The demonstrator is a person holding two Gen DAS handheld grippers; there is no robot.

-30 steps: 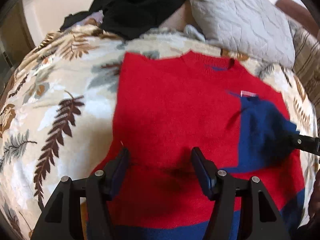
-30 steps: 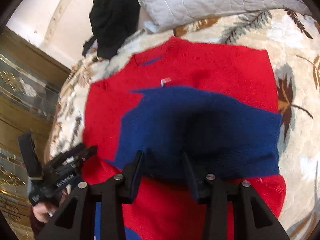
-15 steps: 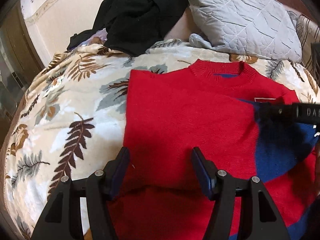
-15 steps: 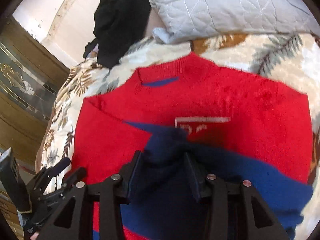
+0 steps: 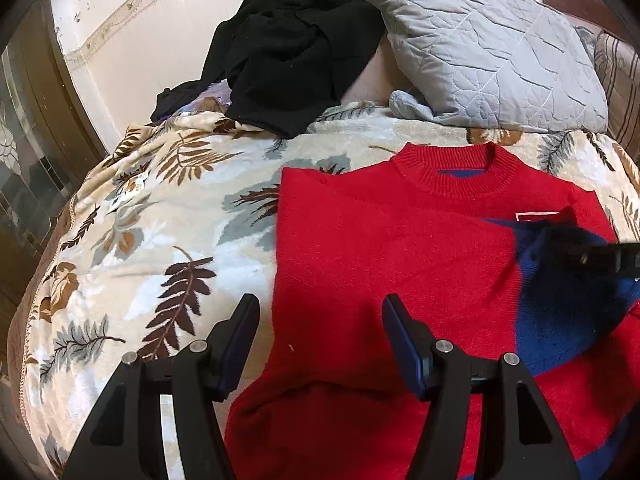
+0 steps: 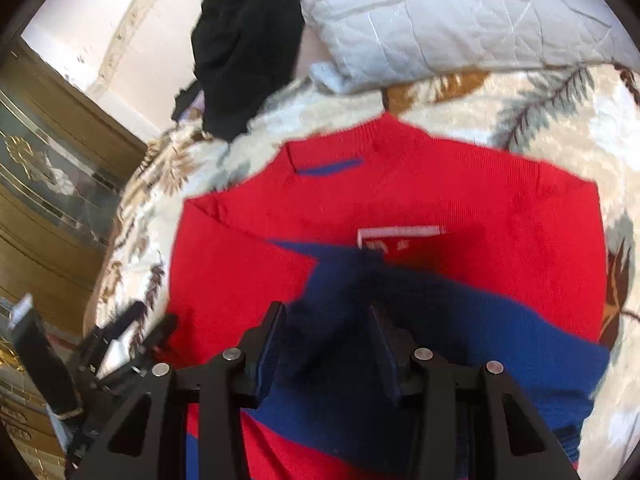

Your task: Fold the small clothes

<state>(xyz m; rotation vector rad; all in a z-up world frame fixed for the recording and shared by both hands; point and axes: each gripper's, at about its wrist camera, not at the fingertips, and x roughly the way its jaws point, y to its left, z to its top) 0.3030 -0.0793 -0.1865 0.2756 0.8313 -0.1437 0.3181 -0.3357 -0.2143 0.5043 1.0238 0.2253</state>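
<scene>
Blue sleeve | pinched in right tongs | over red sweater

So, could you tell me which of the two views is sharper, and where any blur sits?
Left wrist view: crisp, knit of the red sweater readable, fisheye bending at the edges. Right wrist view: motion-smeared, worst on the collar and the blue sleeve between the right gripper pads.

1. A red knit sweater lies flat, filling the centre and right of the frame, its ribbed crew neck toward the top.
2. Its navy blue sleeve is folded across the chest, below a white-bordered logo patch.
</scene>
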